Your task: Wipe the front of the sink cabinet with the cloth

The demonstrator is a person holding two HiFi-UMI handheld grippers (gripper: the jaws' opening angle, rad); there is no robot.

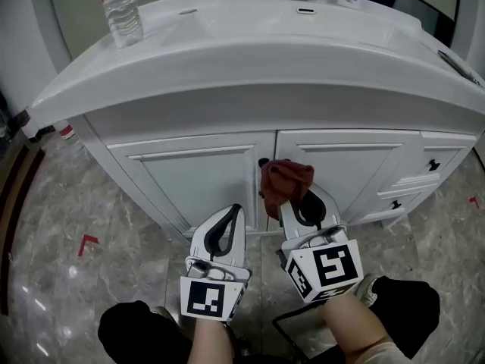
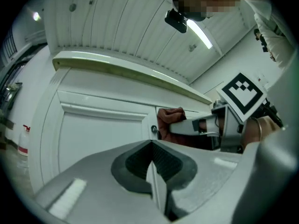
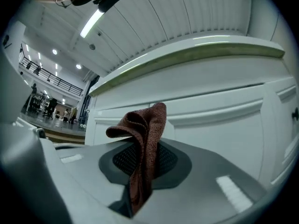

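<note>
The right gripper [image 1: 297, 207] is clamping a reddish-brown woven cloth [image 1: 286, 179] tight between its jaws, holding it at the upper inner corner of the white sink cabinet's [image 1: 198, 174] right-hand door. The left gripper [image 1: 236, 212] is hovering just beside it, jaws pressed together on nothing.

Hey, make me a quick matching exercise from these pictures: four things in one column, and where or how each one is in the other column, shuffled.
Column one:
1. cloth
2. water bottle
3. left hand-held gripper
4. red mark

Column two:
A. on the floor
B. shut, nothing between its jaws
C. standing on the sink counter
D. clamped in the right hand-held gripper

Pairs: 1-D, 2-C, 3-B, 4-A
</note>
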